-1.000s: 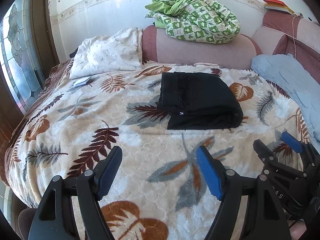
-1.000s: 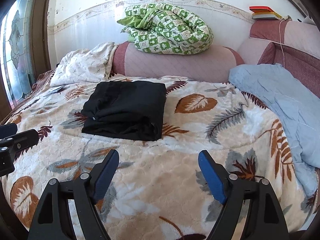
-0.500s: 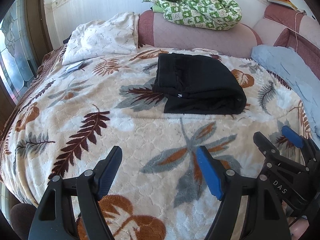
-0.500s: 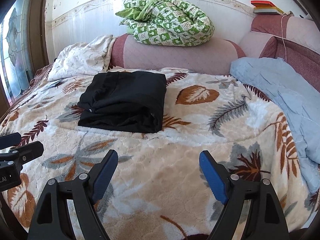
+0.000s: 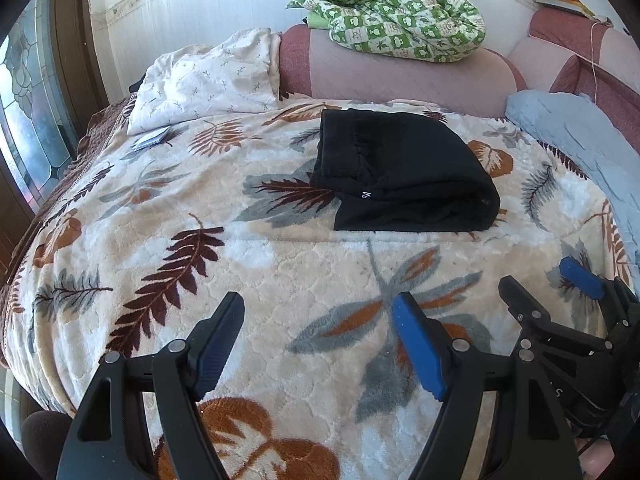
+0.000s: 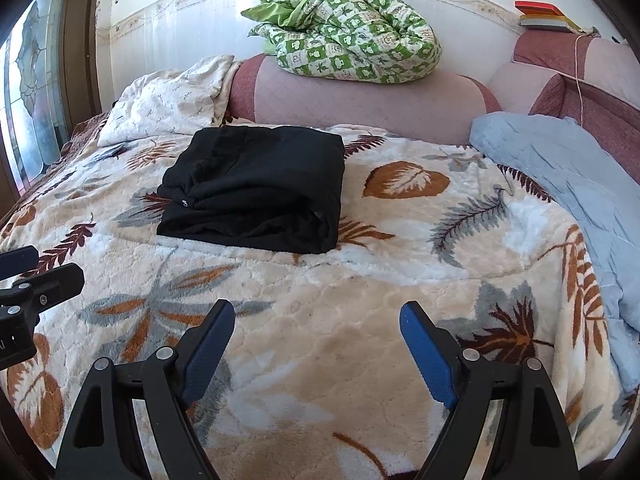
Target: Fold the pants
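Leaf-patterned plush blanket (image 5: 248,280) is being used as the work surface, spread over a bed backed by a pink quilted bolster (image 6: 360,108). Black pants (image 6: 260,188) are being found already folded into a compact rectangle, lying toward the bolster end of the blanket, well apart from both tools. Left gripper (image 5: 318,332) and right gripper (image 6: 316,334) are being held low over bare blanket, jaws spread wide, nothing between them. From the left gripper the bundle is lying ahead and to the right; from the right gripper, ahead and to the left. Its long axis is being read as running across both views, the rolled fold edge facing the grippers. Neither hand is being judged clearly nearer. Compared with a second ago, the pants are being seen unmoved, and both views are tilted only slightly differently. Folding is being judged complete.
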`<state>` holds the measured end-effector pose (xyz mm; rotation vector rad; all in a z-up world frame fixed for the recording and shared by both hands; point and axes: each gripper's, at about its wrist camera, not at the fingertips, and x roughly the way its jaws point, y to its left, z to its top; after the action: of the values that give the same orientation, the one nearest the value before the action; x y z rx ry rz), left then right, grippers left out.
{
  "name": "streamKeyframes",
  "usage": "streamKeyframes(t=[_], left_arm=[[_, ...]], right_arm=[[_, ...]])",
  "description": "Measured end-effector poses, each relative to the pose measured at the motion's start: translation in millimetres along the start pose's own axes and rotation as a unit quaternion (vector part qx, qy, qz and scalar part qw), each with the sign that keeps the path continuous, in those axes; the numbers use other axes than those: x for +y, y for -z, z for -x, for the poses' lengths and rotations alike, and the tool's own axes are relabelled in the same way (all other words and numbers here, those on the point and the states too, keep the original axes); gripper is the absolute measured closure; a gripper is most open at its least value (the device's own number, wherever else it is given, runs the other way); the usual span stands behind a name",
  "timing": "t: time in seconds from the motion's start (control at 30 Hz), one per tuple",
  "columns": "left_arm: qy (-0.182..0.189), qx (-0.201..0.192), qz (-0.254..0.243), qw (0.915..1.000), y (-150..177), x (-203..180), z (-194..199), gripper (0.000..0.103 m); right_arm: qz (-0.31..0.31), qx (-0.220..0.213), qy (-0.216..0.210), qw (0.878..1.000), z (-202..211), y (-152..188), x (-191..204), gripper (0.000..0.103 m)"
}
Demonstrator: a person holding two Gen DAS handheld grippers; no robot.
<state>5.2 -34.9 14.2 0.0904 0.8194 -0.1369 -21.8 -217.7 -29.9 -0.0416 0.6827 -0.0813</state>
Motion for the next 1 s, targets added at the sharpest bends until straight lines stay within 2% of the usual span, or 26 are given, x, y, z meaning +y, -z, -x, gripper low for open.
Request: streamKeyframes(t=[0.2,0.7,0.83,0.87,0.9,0.97,1.0], left_arm=[[0.000,0.003,-0.003,1.0000,0.9,-1.9,1.2,0.027],[-0.005,-0.025,-0.004,0.9997,3.4,-2.2,22.2,0.027],[-0.017,-0.060,0.006,0.9980,3.6,1.4,34.7,0.027],[-0.022,-0.076,0.009,0.9968,3.6,2.7,40.5,0.026],[-0.026,-0.096,0.014,0.9949,2.6,5.0,47.9,0.016],[-0.026,-0.132,0.027,0.9906,-0.2,9.6,61.4,0.003],[-0.027,-0.151,0.037,0.9874,-1.8,12.5,68.7,0.000]], right_arm=[[-0.007,-0.001,0.002,1.000,0.7,0.3,-2.6,0.014],[-0.001,-0.013,0.007,1.000,9.7,2.0,0.3,0.013],[-0.002,-0.017,0.008,1.000,12.7,1.1,-0.3,0.013],[-0.003,-0.017,0.007,1.000,13.4,1.0,-0.5,0.013],[-0.003,-0.018,0.007,1.000,14.0,0.8,-0.6,0.013],[-0.003,-0.021,0.006,1.000,15.4,0.6,-0.1,0.013],[-0.003,-0.022,0.005,1.000,15.7,0.2,-0.7,0.013]])
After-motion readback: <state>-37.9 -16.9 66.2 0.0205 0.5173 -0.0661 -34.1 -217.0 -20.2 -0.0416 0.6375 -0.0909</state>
